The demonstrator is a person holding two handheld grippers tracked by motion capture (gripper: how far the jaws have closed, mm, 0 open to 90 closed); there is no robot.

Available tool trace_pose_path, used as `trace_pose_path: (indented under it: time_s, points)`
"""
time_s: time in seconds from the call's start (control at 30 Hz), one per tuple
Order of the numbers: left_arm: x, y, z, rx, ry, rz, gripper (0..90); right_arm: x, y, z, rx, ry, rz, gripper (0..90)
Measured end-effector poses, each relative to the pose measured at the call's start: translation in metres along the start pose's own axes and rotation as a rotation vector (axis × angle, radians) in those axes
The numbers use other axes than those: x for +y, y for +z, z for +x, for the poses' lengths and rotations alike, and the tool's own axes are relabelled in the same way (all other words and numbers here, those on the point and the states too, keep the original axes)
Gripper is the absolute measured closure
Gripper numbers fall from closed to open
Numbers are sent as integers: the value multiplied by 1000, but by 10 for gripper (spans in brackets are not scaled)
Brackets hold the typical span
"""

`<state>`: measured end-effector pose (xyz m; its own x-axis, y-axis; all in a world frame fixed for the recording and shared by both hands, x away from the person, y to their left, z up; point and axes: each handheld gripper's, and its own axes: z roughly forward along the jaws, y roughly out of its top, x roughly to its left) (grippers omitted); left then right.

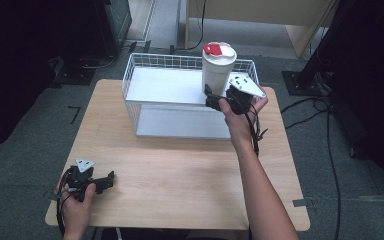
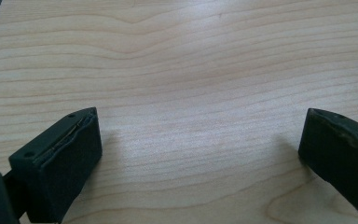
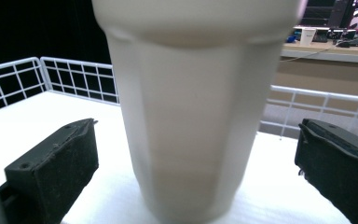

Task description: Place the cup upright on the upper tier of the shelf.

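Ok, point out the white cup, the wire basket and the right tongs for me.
white cup (image 1: 217, 71): high view, on its side wall.
wire basket (image 1: 152, 61): high view, on its back rim.
right tongs (image 1: 209, 98): high view, between the tips.

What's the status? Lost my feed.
Right gripper open, jaws flanking white cup on wire shelf. Left gripper open over table. Nothing blocking.

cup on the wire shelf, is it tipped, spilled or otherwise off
Nothing stands out. The cup stands upright on the white wire shelf, its lid with the red tab on, with no spill visible. The right claw is open around it, apparently not touching; the left claw is open over the table.
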<state>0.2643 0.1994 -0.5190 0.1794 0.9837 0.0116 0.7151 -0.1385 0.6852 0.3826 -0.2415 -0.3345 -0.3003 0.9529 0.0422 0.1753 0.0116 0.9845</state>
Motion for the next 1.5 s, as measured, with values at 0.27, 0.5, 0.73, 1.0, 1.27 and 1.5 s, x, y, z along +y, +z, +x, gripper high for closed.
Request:
trace_pose_path:
  time_s: [0.27, 0.5, 0.73, 1.0, 1.27, 1.5]
  points:
    - [0, 0, 0, 0, 0, 0, 0, -14, -23, -5, 14, -9, 7, 0]
    - [0, 0, 0, 0, 0, 0, 0, -26, -41, -12, 13, -13, 13, 0]
    - [0, 0, 0, 0, 0, 1, 0, -41, -61, -19, 2, -14, 18, 0]
    - [0, 0, 0, 1, 2, 0, 0, -60, -83, -29, -25, 3, 19, 0]
    - [0, 0, 0, 0, 1, 2, 0, -83, -102, -40, -48, 16, 38, 0]
    - [0, 0, 0, 0, 1, 3, 0, -103, -116, -48, -69, 19, 63, 0]
